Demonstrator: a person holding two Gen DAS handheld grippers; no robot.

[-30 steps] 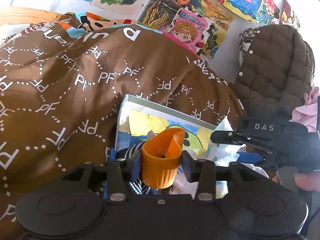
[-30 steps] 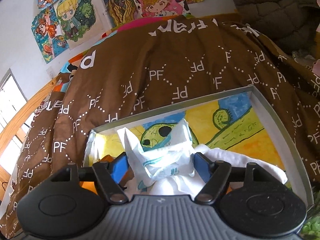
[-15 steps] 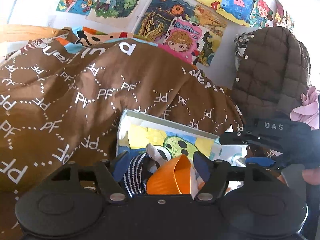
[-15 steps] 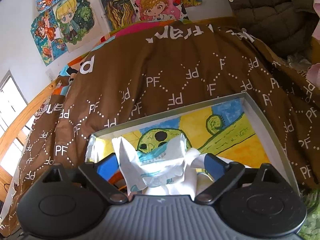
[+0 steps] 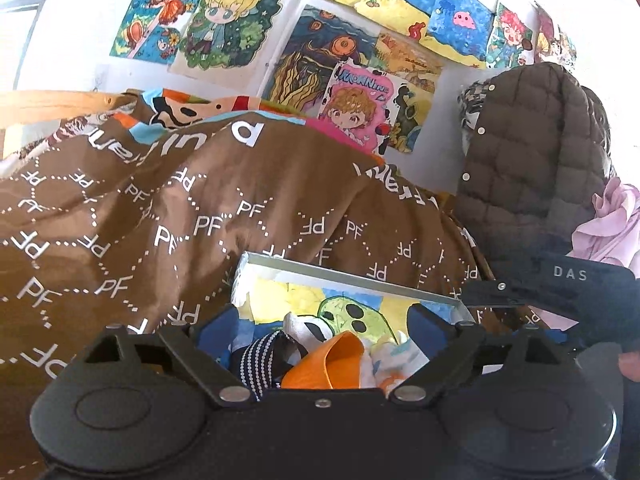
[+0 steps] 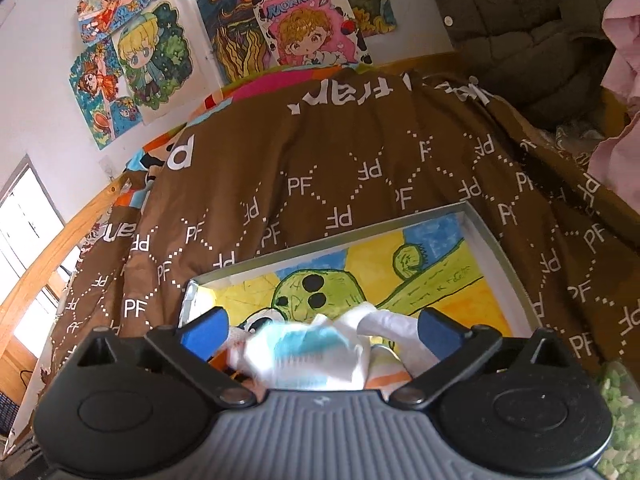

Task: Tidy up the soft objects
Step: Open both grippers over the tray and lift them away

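The orange cup (image 5: 326, 366) lies tipped in the tray (image 5: 352, 278), mouth facing right.

My left gripper (image 5: 320, 322) had an all-black body: two round discs at the base, silver pivot screws on the angled linkage arms, blue pads on the fingers (image 5: 420, 316). My right gripper (image 6: 322, 322) differed: a grey ribbed plate between its black discs, the same silver screws, blue pads. Seen from the left, its black side read "DAS" in white.
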